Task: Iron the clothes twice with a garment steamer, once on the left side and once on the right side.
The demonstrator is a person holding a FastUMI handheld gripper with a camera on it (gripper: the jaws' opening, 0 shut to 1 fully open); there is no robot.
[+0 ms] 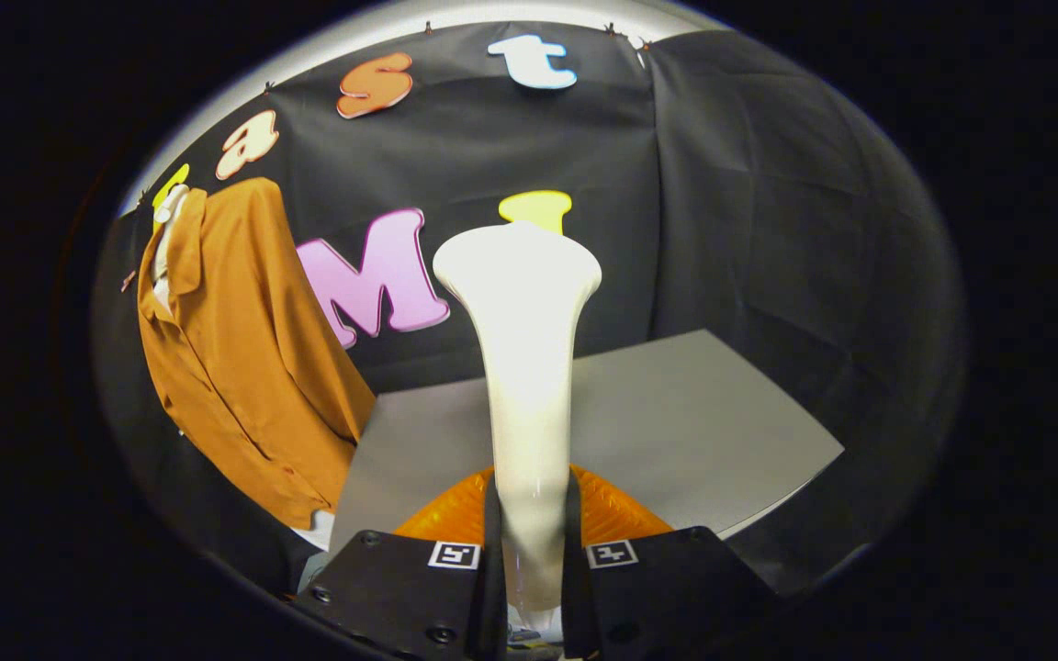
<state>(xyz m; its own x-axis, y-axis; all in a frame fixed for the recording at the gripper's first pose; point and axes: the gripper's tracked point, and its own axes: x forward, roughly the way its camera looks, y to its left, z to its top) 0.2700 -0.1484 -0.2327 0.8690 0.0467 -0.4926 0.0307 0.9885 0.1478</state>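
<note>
My gripper (529, 542) is shut on the handle of a white garment steamer (525, 367). The steamer stands up between the fingers, and its wide flared head rises above them toward the booth wall. An orange-brown shirt (235, 358) hangs against the black cloth well to the left of the steamer, its collar at the top over a white hanger or form. The steamer head is apart from the shirt, with a clear gap between them.
A grey table (685, 431) lies beyond the fingers, behind the steamer, its right corner reaching toward the cloth. The shirt's hem hangs past the table's left edge. Black cloth walls close in behind and to the right.
</note>
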